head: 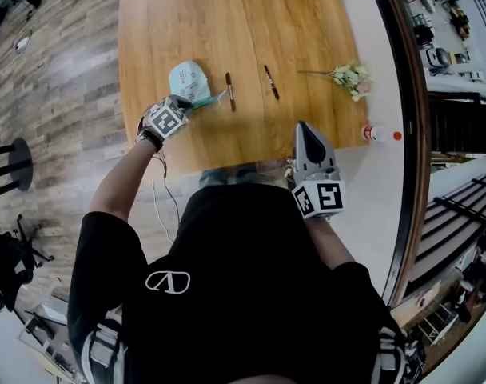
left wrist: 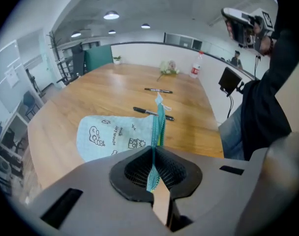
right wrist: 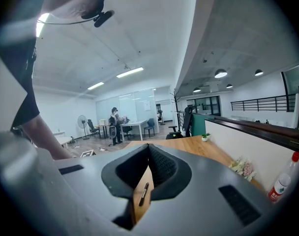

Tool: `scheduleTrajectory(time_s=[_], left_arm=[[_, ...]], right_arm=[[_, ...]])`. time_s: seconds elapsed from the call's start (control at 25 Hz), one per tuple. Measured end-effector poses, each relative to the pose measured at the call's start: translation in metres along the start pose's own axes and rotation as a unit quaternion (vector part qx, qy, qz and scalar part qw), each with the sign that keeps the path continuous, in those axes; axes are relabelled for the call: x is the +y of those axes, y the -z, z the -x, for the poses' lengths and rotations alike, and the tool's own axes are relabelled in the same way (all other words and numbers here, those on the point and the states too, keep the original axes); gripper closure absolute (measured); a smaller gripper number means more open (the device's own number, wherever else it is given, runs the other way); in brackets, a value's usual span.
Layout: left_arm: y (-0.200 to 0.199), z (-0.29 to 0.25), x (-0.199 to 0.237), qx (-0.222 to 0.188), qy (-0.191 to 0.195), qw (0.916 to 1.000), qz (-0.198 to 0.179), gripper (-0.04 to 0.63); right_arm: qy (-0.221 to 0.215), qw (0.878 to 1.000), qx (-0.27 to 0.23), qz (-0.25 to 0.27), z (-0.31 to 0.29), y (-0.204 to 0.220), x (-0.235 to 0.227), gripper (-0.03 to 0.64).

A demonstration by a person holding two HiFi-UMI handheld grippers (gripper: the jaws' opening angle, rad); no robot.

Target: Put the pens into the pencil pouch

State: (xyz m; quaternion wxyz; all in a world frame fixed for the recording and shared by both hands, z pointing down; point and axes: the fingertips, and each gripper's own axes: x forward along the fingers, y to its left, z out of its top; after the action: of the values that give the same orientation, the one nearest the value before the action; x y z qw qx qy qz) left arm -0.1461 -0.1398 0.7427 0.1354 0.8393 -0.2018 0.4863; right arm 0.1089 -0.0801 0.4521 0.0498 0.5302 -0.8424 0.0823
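Left tongs point(left wrist: 154, 151) pinch the pouch point(left wrist: 107, 134) rim; lift gently so the mouth gapes toward the nearer pen point(left wrist: 152, 113) just beyond. Right tongs point(right wrist: 148, 151), clenched empty, should fetch it.

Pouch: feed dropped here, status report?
Left gripper shut on pouch edge. Right gripper shut, empty. Both pens loose on table. Nothing in the way.

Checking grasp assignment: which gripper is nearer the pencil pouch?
Left. The left gripper is shut on the edge of the pencil pouch. The right gripper is shut and empty, held up near the person's body, well apart from it.
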Motion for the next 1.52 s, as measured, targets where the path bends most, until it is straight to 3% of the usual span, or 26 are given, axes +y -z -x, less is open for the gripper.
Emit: scheduleTrajectory(time_s=[0.2,0.32,0.4,0.6,0.88,1.04,1.24,1.4,1.52], left_arm=[[-0.033,0.037,0.002,-0.085,0.007,0.9923,0.090,0.578],[-0.057,0.061,0.003,-0.141,0.016,0.9795,0.143,0.578],[-0.074,0.078,0.003,-0.182,0.025,0.9660,0.182,0.578],[-0.109,0.120,0.001,-0.276,0.053,0.9212,0.269,0.580],[-0.156,0.172,-0.018,-0.389,0.108,0.8400,0.363,0.580],[-0.176,0.196,-0.031,-0.425,0.130,0.8076,0.388,0.580],[-0.196,0.212,-0.049,-0.452,0.146,0.7811,0.406,0.580],[-0.204,0.223,-0.055,-0.469,0.138,0.7711,0.408,0.580],[-0.211,0.223,-0.059,-0.473,0.134,0.7713,0.405,0.580]], right_arm=[[-0.007,1.000,-0.014,-0.003,-0.007,-0.009,0.003,0.618],[-0.007,1.000,-0.019,-0.005,-0.009,-0.013,0.002,0.618],[-0.008,1.000,-0.022,-0.007,-0.009,-0.016,0.000,0.618],[-0.009,0.999,-0.029,-0.010,-0.013,-0.022,-0.004,0.618],[-0.009,0.999,-0.037,-0.015,-0.018,-0.027,-0.010,0.618],[-0.005,0.999,-0.043,-0.023,-0.019,-0.030,-0.015,0.618],[-0.002,0.998,-0.053,-0.020,-0.017,-0.034,-0.022,0.618],[0.000,0.998,-0.054,-0.020,-0.017,-0.037,-0.023,0.618],[0.000,0.998,-0.056,-0.017,-0.016,-0.037,-0.026,0.618]])
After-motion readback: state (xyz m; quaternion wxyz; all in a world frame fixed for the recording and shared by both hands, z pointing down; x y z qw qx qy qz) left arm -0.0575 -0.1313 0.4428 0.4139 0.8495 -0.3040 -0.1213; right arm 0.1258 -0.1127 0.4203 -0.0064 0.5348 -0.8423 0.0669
